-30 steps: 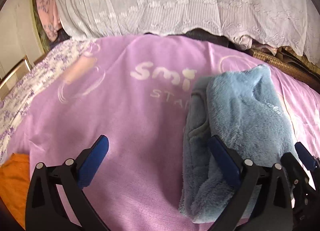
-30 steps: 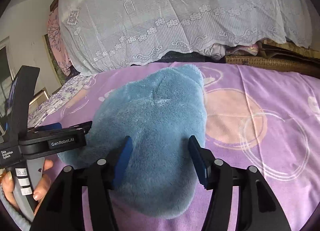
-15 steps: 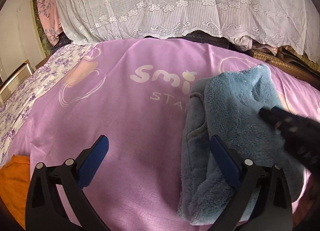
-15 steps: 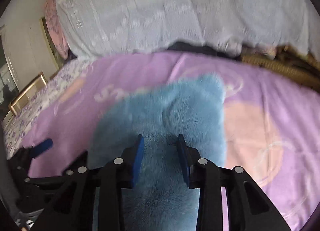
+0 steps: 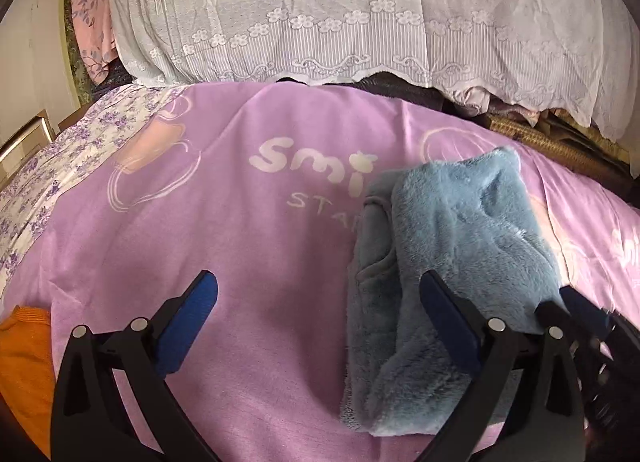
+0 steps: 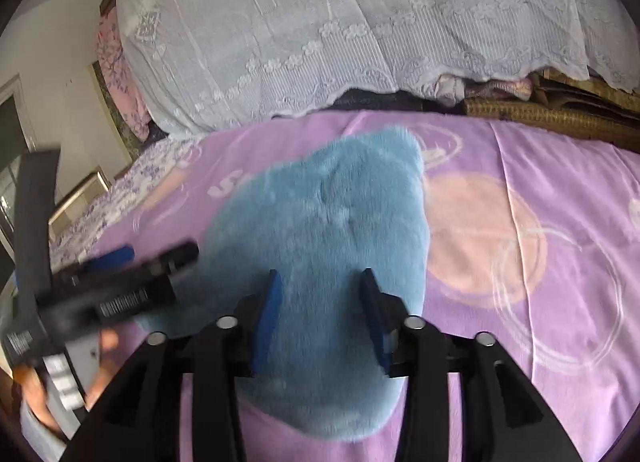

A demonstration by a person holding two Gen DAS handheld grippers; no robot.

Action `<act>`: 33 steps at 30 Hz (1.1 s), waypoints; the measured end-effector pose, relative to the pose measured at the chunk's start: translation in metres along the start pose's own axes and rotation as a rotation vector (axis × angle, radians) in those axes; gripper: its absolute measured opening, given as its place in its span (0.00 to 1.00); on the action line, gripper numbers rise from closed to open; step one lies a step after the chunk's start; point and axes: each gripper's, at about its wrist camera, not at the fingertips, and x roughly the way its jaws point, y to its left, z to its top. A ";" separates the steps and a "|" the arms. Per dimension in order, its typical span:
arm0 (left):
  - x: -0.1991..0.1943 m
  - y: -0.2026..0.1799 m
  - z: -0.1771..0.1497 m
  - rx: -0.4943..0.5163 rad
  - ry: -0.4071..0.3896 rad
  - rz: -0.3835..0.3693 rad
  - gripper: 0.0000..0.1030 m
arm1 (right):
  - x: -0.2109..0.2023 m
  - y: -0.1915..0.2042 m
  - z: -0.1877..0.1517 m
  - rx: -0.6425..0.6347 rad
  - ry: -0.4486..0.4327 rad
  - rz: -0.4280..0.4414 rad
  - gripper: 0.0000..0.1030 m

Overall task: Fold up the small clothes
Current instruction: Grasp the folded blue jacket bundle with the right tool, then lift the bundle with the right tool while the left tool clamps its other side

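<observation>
Plush, fuzzy blue fleece garment [image 5: 452,246] on a smooth matt purple bedsheet [image 5: 248,246] — sheer white lace cover [image 5: 360,10] behind.
</observation>
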 end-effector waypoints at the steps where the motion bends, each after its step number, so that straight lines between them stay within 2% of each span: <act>1: 0.006 -0.002 -0.001 0.010 0.021 0.008 0.96 | 0.001 0.000 -0.005 -0.022 -0.008 -0.013 0.45; 3: 0.015 -0.002 -0.003 0.011 0.053 0.017 0.96 | -0.002 -0.002 -0.005 -0.013 -0.010 -0.006 0.49; 5: 0.012 0.004 0.000 -0.009 0.056 -0.019 0.96 | -0.007 -0.006 -0.002 0.020 -0.009 0.025 0.60; 6: 0.011 0.007 0.000 -0.023 0.062 -0.046 0.96 | -0.011 -0.009 0.000 0.029 -0.014 0.031 0.62; 9: 0.006 0.020 0.005 -0.087 0.090 -0.210 0.96 | -0.022 -0.020 0.001 0.061 -0.036 0.040 0.69; 10: 0.005 0.028 0.006 -0.119 0.102 -0.306 0.96 | -0.025 -0.026 0.000 0.080 -0.038 0.051 0.72; 13: 0.007 0.043 0.008 -0.206 0.127 -0.503 0.96 | -0.028 -0.047 0.000 0.156 -0.030 0.093 0.78; 16: 0.020 0.047 0.005 -0.250 0.178 -0.583 0.96 | -0.021 -0.068 0.003 0.253 -0.003 0.151 0.81; 19: 0.039 0.036 0.001 -0.269 0.269 -0.730 0.95 | -0.008 -0.081 0.007 0.337 0.037 0.221 0.81; 20: 0.045 0.029 0.000 -0.249 0.297 -0.746 0.95 | 0.000 -0.084 0.008 0.360 0.061 0.244 0.81; 22: 0.054 0.015 -0.004 -0.196 0.340 -0.657 0.96 | 0.015 -0.088 0.008 0.402 0.103 0.281 0.81; 23: 0.062 0.010 -0.007 -0.188 0.367 -0.636 0.96 | 0.020 -0.089 0.007 0.419 0.116 0.294 0.81; 29: 0.073 0.009 -0.007 -0.243 0.379 -0.691 0.96 | 0.056 -0.094 0.002 0.518 0.179 0.383 0.82; 33: 0.080 0.002 -0.004 -0.237 0.369 -0.728 0.96 | 0.074 -0.084 0.008 0.487 0.191 0.396 0.82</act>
